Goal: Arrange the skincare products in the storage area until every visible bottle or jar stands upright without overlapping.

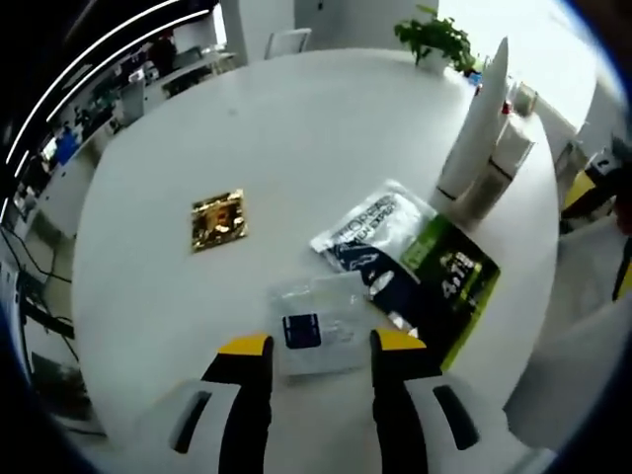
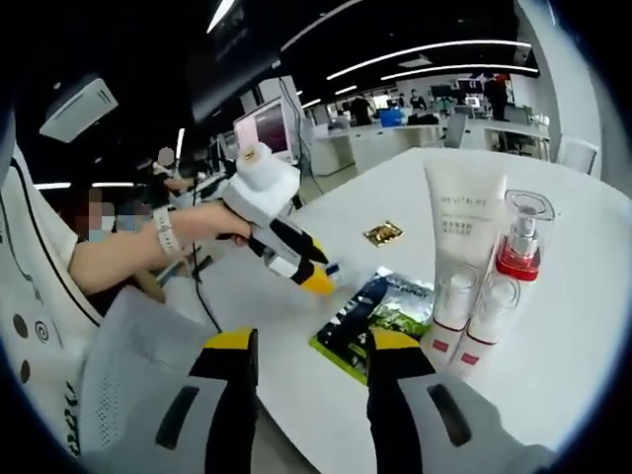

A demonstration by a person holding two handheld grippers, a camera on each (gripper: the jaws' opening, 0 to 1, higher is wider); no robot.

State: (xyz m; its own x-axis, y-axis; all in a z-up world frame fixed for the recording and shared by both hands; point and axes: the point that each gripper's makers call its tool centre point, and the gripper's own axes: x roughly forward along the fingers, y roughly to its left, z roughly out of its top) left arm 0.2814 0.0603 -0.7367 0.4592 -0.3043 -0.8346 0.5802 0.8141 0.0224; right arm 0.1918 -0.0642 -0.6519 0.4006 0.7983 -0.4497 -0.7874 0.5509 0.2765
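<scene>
Lying flat on the surface (image 1: 158, 197), left to right, are a gold sachet (image 1: 218, 219), a clear sachet (image 1: 318, 324) between the open, empty left claw (image 1: 321, 348), and dark packets (image 1: 410, 262). The tube (image 2: 461, 252) and pump bottle (image 2: 506, 281) stand upright, touching. I would pinch the clear sachet's edge squarely; the right claw (image 2: 311, 348) hangs open, empty.

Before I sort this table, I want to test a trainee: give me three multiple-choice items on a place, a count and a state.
1. The gold square packet lies: A on bare table; B on the sachets; C against the tube.
2. Upright items by the tall white tube, tube included: A one; B three; C six.
3. The left gripper has fingers: A apart; B clamped on the tube; C clamped on the plant.

Key: 1 A, it sits alone; 2 B, tube, pump bottle, small tube; 3 A, clear sachet lies at the gap.
</scene>
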